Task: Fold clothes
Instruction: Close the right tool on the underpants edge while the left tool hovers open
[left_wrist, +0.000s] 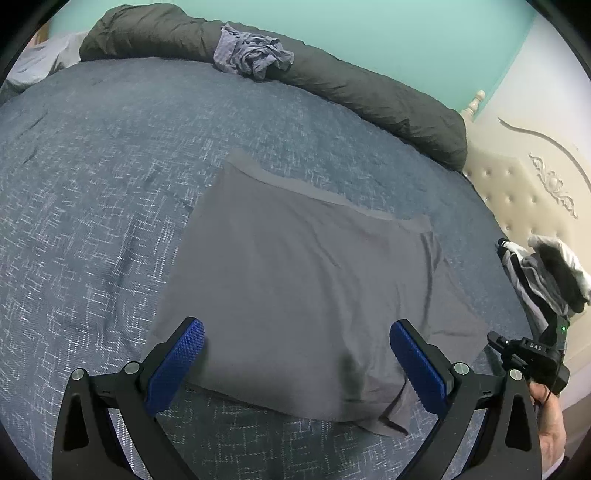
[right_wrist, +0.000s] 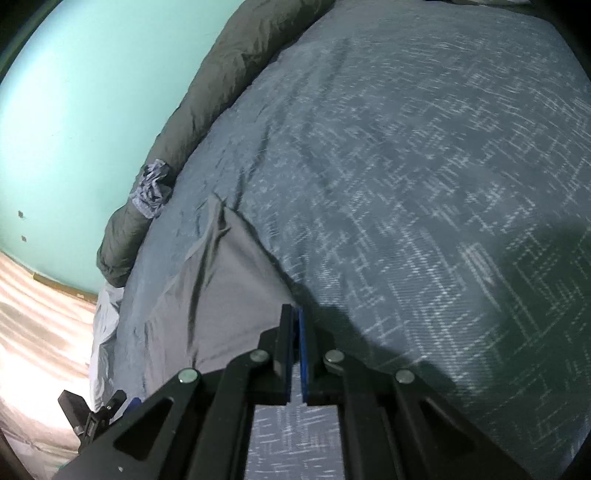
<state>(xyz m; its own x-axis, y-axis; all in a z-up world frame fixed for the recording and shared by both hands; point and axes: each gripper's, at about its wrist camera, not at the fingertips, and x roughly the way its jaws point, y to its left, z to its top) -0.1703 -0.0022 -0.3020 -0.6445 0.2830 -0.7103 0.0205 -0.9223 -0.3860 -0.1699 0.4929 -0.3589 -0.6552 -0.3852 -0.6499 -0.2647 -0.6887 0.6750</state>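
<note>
Blue-grey crosshatch-weave bedspread (left_wrist: 92, 192) carries everything. A dark olive rolled duvet (left_wrist: 369, 96) runs along its far edge against the teal wall, with a crumpled lilac-blue patterned cloth (left_wrist: 251, 55) on top.

Flat grey stretch-fabric shorts (left_wrist: 303, 288) lie mid-bed, waistband toward the far edge, leg hems toward the near edge, long axis running near-to-far.

Left gripper (left_wrist: 297, 363) hovers over the near hem, blue pads wide apart straddling the cloth, not pinching.

Right gripper (right_wrist: 295, 347) has its jaws pressed together at the shorts' right side edge. Fabric seems caught between the pads, but I cannot tell for sure.

Likely next: left closes on the hem, then both carry it toward the waistband. The path looks clear.

A heap of striped black-white-grey garments (left_wrist: 546, 280) sits at the bed's right edge, well apart. A cream tufted headboard (left_wrist: 517, 184) stands beyond.
</note>
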